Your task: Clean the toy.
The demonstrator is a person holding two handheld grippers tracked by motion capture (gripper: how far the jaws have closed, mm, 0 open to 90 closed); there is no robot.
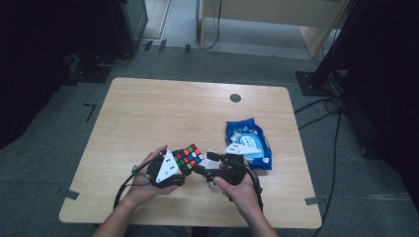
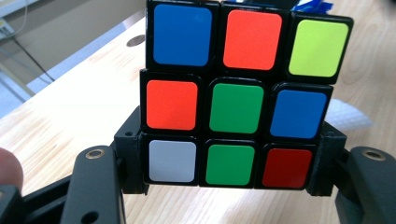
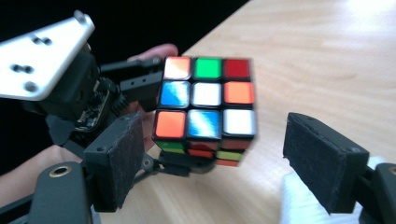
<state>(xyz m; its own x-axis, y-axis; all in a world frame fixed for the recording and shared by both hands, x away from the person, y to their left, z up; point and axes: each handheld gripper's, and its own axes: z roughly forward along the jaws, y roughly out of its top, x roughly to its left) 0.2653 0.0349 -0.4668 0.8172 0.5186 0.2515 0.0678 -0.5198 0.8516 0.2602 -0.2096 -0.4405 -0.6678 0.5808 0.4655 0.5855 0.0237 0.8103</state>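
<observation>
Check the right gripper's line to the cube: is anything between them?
Nothing visible does. The right gripper stands open with the cube straight ahead of its jaws across open air, held up off the table by the left gripper.

A light wooden table (image 1: 148, 113) with rounded corners stands on grey carpet. A blue and white packet (image 1: 249, 140) lies flat on its right half, towards the near edge. A small dark round disc (image 1: 235, 98) sits near the far edge, right of centre.
</observation>
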